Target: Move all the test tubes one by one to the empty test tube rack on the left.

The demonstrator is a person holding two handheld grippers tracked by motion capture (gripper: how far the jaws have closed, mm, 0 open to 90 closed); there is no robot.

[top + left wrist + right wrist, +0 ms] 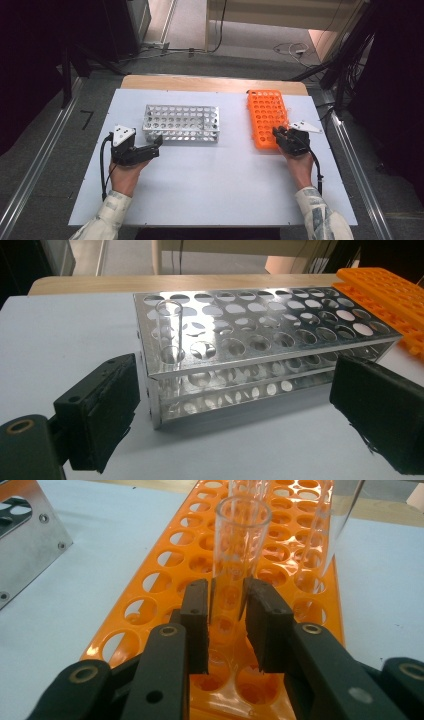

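We see a bright orange rack (165,580) pierced with rows of round holes, and standing in it a clear, colourless glass tube (235,570) between the matt black pads of the right gripper (227,625), whose black arms carry small brass-coloured rivets. Beside it we see a shiny silver metal rack (260,340) with the same grid of round holes and one more clear tube (169,332) in it, near the black left gripper (235,415), which wears a pale grey plate. We see all of it on a white table (210,185) with a light wooden edge, and the person's sleeves (320,215) are pale with a mottled grey-green pattern.
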